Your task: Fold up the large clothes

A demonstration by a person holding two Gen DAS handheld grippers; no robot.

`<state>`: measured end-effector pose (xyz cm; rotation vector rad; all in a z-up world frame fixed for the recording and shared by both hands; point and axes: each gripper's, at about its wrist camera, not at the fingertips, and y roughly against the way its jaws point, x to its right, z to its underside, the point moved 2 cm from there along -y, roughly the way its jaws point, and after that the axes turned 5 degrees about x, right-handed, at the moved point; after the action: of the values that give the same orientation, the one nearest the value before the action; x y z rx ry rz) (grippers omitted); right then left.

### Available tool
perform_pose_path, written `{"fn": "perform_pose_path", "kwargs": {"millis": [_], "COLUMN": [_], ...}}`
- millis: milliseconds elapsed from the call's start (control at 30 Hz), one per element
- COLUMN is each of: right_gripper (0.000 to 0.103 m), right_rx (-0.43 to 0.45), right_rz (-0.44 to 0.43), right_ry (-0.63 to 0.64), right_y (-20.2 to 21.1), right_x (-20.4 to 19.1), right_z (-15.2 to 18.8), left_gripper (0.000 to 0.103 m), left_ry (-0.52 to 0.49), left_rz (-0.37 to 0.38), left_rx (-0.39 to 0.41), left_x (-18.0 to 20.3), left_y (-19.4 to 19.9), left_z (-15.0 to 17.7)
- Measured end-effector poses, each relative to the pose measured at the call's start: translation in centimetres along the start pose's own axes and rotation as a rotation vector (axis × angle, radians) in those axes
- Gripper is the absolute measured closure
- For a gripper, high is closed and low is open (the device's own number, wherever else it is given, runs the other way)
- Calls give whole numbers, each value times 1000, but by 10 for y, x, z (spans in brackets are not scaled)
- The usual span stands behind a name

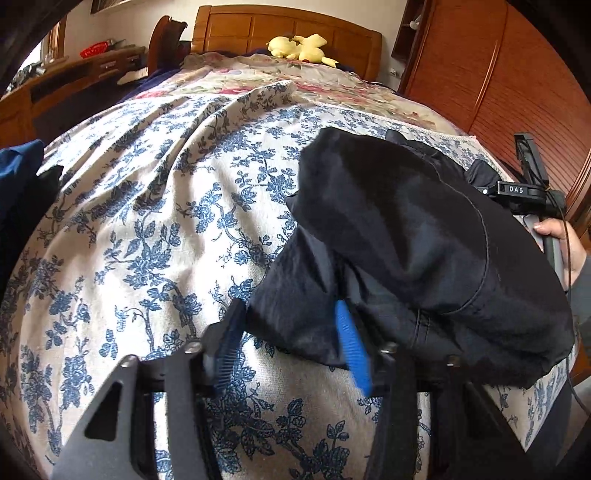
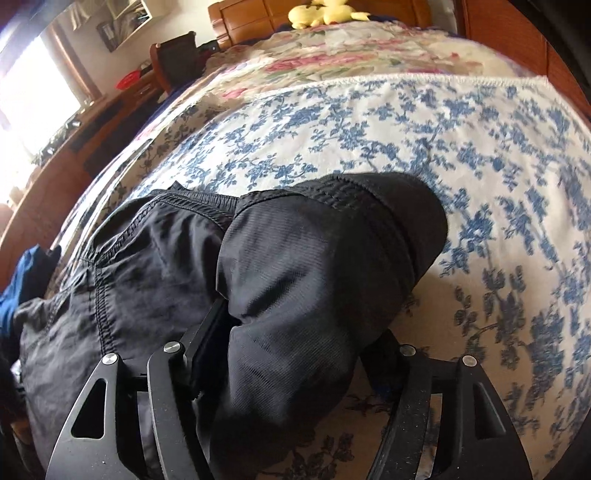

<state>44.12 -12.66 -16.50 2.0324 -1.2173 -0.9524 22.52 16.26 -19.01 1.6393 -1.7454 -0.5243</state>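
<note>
— Black linkage plates fill the bottom of the left wrist view. How does the left claw (image 1: 291, 343) stand?

— Its fingers are spread apart. One blue ribbed pad (image 1: 352, 350) lies against the lower edge of the black garment (image 1: 406, 240); the other pad sits clear of the cloth, over the blue-flowered bedspread (image 1: 147, 221).

— And the right claw (image 2: 291, 339)?

— Cloth is bunched between its fingers and drapes over them. The left finger (image 2: 207, 339) shows beside the fold; the right one is hidden, so whether it is clamped on the cloth I cannot tell.

— Where does the garment lie?

— On the bed, toward its near right side, heaped and partly doubled over. In the right wrist view a stitched seam runs down the flatter part spreading to the left.

— Further out?

— A pink-flowered quilt (image 1: 295, 81) covers the far half of the bed, a yellow plush toy (image 1: 299, 48) rests by the wooden headboard (image 1: 258, 29), a wardrobe (image 1: 498, 74) stands to the right, and blue cloth (image 1: 18, 162) lies at the bed's left edge.
</note>
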Motion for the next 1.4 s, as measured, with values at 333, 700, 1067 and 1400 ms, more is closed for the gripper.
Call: {"fn": "perform_pose_path", "kwargs": {"millis": [333, 700, 1067, 1400], "right_gripper": [80, 86, 87, 87], "right_rx": [65, 173, 211, 265], "right_rz": [-66, -96, -134, -200], "right_ry": [57, 115, 222, 336], "right_y": [16, 77, 72, 55], "right_x": [-17, -47, -147, -290], "right_z": [1, 16, 4, -35], "left_gripper": [96, 96, 97, 97], "left_ry": [-50, -75, -62, -38], "left_rz": [20, 6, -56, -196], "left_rx": [133, 253, 332, 419], "left_x": [13, 30, -35, -136], "left_y": [31, 104, 161, 241], "left_z": [-5, 13, 0, -38]}}
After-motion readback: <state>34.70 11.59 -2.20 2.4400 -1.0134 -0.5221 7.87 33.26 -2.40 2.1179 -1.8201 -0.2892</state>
